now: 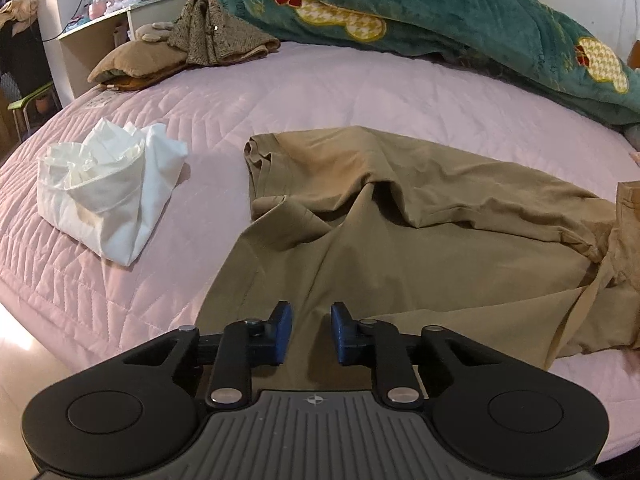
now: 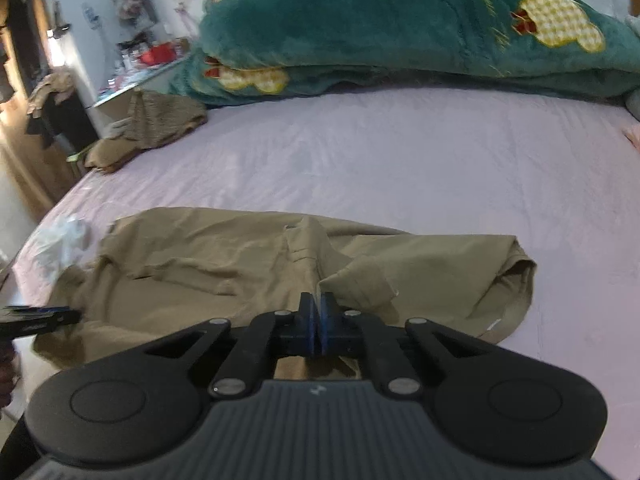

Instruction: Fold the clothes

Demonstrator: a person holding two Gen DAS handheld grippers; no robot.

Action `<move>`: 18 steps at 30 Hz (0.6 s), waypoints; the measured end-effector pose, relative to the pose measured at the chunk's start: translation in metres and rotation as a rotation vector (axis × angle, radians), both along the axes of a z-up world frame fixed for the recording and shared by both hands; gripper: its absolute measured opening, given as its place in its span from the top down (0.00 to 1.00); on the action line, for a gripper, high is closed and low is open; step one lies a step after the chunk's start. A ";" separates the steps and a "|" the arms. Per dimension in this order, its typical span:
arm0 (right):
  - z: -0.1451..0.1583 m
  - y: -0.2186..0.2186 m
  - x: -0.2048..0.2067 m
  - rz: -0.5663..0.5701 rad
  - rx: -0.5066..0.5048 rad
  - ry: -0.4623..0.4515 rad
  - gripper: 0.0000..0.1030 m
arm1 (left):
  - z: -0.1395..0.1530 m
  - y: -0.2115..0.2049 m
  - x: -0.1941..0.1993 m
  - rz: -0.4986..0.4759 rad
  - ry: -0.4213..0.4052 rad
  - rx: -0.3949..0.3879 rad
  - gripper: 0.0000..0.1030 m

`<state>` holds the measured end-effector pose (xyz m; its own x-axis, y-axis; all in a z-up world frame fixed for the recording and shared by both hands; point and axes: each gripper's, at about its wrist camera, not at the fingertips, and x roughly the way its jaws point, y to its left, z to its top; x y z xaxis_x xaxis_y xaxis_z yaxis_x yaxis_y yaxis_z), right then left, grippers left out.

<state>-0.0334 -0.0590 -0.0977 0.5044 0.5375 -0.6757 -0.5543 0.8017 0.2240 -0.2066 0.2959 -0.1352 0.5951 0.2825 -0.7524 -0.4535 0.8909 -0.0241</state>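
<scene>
A bed covered by a quilted pale-pink bedspread (image 1: pixel 320 92) filled both views. A plush teal blanket with yellow patches (image 1: pixel 440 20) was heaped along its far side. The rumpled khaki cloth garment (image 1: pixel 400 240) lay spread near the front edge, with a crumpled white cloth (image 1: pixel 108 192) just beside it. The left hand-held gripper (image 1: pixel 311 330) stood over the garment's hem, blue pads apart with fabric between them. The right hand-held gripper (image 2: pixel 319 320) was pressed together, pinching a khaki fold.
</scene>
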 end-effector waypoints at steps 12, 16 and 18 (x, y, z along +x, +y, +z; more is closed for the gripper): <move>0.016 0.001 -0.104 0.213 -0.103 0.021 0.97 | 0.020 -0.072 -0.014 -0.279 -0.036 -0.085 0.78; 0.013 -0.018 -0.129 0.201 -0.126 0.040 0.98 | 0.013 -0.111 0.000 -0.418 -0.064 -0.102 0.76; 0.014 -0.029 -0.137 0.193 -0.144 0.041 0.98 | 0.011 -0.129 0.010 -0.478 -0.071 -0.093 0.75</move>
<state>-0.1708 -0.0877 -0.0839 0.3724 0.5177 -0.7702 -0.6930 0.7072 0.1403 -0.1963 0.1666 -0.1238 0.6923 -0.1007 -0.7145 0.0109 0.9916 -0.1292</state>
